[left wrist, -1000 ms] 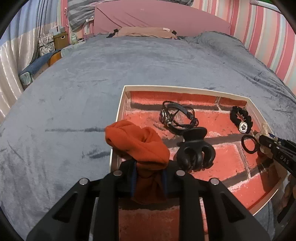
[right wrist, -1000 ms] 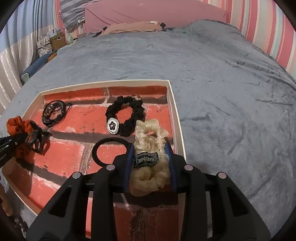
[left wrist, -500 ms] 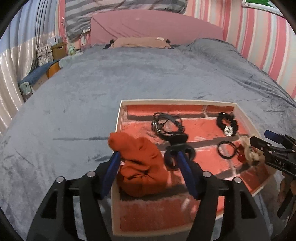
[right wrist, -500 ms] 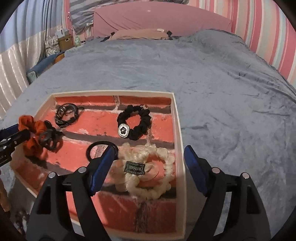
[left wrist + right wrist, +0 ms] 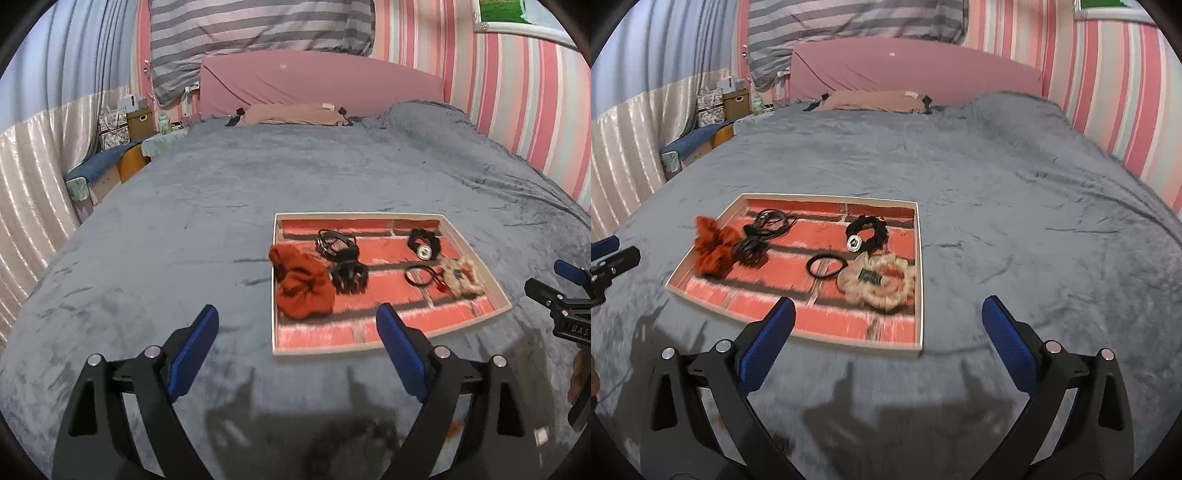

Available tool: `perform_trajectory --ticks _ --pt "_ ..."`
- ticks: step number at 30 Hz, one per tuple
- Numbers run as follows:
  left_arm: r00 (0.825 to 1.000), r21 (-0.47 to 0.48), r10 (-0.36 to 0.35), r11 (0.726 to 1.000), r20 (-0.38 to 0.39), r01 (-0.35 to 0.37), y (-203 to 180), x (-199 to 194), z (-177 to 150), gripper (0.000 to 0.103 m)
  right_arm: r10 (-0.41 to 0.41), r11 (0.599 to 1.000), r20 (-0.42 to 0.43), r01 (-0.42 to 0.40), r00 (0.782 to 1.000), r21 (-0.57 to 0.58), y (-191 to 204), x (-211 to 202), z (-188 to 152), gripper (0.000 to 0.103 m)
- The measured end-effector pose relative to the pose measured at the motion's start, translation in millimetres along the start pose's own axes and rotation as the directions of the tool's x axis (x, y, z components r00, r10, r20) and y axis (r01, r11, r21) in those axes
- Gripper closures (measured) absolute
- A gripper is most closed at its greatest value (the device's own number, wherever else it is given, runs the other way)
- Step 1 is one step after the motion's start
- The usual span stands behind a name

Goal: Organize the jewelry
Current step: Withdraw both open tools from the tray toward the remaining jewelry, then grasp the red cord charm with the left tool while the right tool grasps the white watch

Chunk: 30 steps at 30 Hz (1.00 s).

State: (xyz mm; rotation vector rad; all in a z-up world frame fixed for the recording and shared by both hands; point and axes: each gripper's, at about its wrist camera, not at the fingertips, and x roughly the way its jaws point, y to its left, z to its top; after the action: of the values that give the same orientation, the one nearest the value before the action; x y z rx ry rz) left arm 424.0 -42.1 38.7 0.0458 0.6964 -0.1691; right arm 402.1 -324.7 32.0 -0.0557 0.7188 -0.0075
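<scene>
Both my left gripper [image 5: 295, 325] and right gripper [image 5: 888, 317] hang spread and empty above the bed [image 5: 1015, 206]. The orange scrunchie [image 5: 303, 286] straddles the tray [image 5: 476, 254] rim; any nudge risks tipping it out.

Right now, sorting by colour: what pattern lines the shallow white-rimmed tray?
Red brick print on the tray; right wrist view.
</scene>
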Motion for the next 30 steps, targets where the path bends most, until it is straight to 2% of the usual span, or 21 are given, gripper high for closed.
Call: perform_trajectory --ticks 9,12,16,21,30 --pt "0.999 -0.039 -0.035 0.999 0.010 0.035 -3 -71 -53 0.017 0.012 1.000 0.046 -0.013 0.999 0.026 6 -75 -55 0.004" --pt "0.998 -0.059 -0.055 0.997 0.004 0.055 -7 -86 -77 0.017 0.018 0.999 0.057 -0.021 0.998 0.039 7 -91 -75 0.004" --pt "0.997 -0.099 -0.080 0.992 -0.015 0.079 -11 -98 -106 0.017 -0.016 0.999 0.062 0.014 0.998 0.033 8 -108 -106 0.004" --pt "0.995 -0.120 -0.089 0.989 -0.038 0.084 -23 -106 -136 0.017 -0.071 0.997 0.050 0.071 0.996 -0.004 9 -118 -145 0.004" --pt "0.990 -0.078 -0.117 0.991 -0.080 0.111 -56 -103 -171 0.017 -0.084 0.996 -0.028 0.085 0.996 0.039 -6 -108 -196 0.004"
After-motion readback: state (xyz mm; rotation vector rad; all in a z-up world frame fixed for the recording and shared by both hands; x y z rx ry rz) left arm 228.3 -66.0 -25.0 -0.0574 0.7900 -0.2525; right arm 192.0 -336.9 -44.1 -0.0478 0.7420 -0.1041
